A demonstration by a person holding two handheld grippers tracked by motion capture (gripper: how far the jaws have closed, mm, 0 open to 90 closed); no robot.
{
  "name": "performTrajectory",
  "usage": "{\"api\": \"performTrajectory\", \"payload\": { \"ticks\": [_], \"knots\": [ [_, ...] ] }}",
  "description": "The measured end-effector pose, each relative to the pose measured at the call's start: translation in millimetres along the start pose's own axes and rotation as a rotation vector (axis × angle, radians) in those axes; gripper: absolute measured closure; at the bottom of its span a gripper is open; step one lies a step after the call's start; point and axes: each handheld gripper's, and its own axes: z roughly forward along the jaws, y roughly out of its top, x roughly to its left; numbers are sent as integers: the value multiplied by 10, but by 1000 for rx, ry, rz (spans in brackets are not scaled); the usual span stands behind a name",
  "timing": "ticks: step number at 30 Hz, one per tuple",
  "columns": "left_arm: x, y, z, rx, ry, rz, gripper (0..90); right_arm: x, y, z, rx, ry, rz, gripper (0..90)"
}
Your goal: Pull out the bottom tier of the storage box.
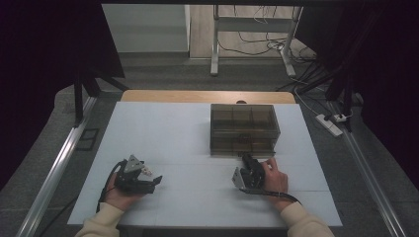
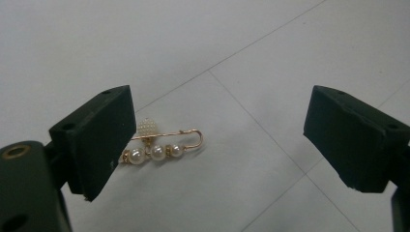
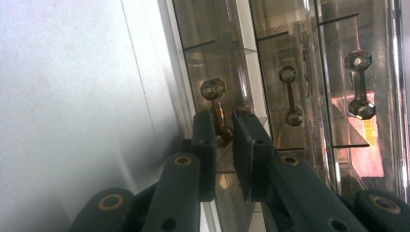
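Where the white table (image 1: 163,128) spreads widest, a smoky see-through drawer box (image 1: 244,129) stands toward the far right, its top divided into small compartments and its near face made up of drawers. What lies inside the compartments cannot be made out through the tinted walls. In the right gripper view the drawer fronts run in a row, each with a dumbbell-shaped handle of the same brownish clear plastic: one handle (image 3: 216,108) at the left of that view, a second handle (image 3: 291,94) in the middle and a third handle (image 3: 360,84) at the right.

Just near the box's front face sits the right gripper (image 1: 249,170), held in the person's right hand (image 1: 274,180). Its jaws are drawn nearly together, pinching the lower end of the first handle (image 3: 216,108) between their pads.

Well apart on the near left, the left gripper (image 1: 141,178) rests low over the table in the left hand (image 1: 118,195), jaws spread wide with nothing pressed between them.

Smallest of all is a gold-coloured pin brooch (image 2: 162,145), lying flat on the table just beside the left-hand jaw in the left gripper view. It has a safety-pin frame, three round pearls strung in a line beneath the bar, and a small beaded pearl charm above them.
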Motion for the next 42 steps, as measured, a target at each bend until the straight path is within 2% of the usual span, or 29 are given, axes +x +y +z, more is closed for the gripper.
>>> {"api": "performTrajectory", "payload": {
  "ticks": [18,20,21,22,24,30,32,35,42],
  "knots": [
    [1,-1,0,0,0,-1,103,-2,-8,9,-15,5,18,781],
    [1,-2,-1,0,0,0,103,-3,-9,7,-21,1,29,737],
    [1,-2,-1,0,1,-1,103,-17,-3,-11,-5,4,28,713],
    [1,-3,-1,0,1,-1,103,-38,-3,-20,-13,19,56,678],
    [-1,-3,1,1,1,1,103,-104,-17,-47,-36,77,184,618],
    [1,-3,2,0,0,0,103,-326,-135,-144,-99,209,424,536],
    [-2,-2,0,1,2,1,103,-380,-184,-156,-116,263,490,521],
    [-2,-3,-1,-1,2,0,103,-435,-240,-158,-140,320,578,493],
    [-1,-3,1,0,2,1,103,-526,-328,-160,-179,408,747,458]
  ]
}}
